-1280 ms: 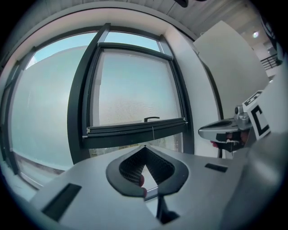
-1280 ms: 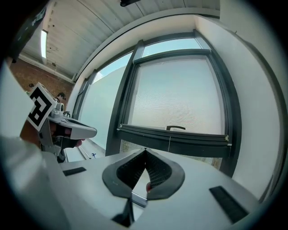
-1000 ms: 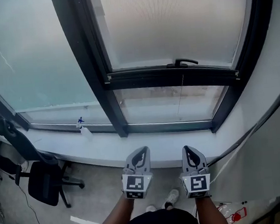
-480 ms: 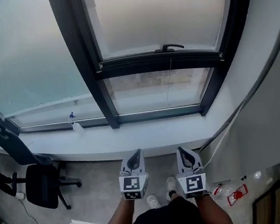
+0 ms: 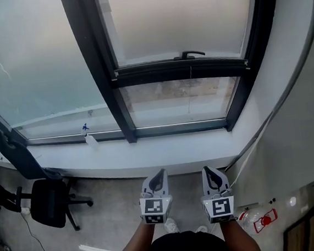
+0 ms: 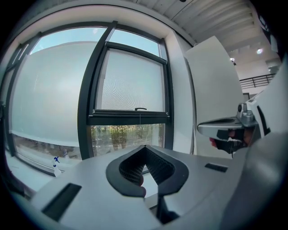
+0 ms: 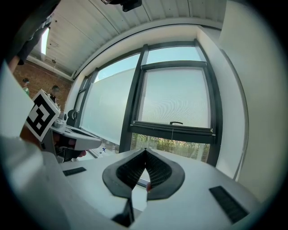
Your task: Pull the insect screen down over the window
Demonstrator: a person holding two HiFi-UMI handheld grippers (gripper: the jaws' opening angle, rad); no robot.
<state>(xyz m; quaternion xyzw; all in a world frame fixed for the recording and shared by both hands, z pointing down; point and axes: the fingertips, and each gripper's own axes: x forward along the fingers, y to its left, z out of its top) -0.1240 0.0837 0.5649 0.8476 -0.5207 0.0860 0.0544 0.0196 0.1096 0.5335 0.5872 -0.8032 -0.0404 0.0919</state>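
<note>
- The left gripper (image 5: 160,173) and right gripper (image 5: 207,170) are hovering side by side, well short of the window (image 5: 99,72), each with its jaws pressed together on nothing.
- The insect screen (image 5: 180,20) is covering only the upper pane, and its top is running off the head view's edge.
- Its bottom bar (image 5: 179,70) is sitting partway down, leaving the lower glass bare.

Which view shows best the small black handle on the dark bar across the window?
The head view: the handle is largest there, sharp against the pale pane above the bar. Both gripper views show it too, but much smaller and farther off.
</note>
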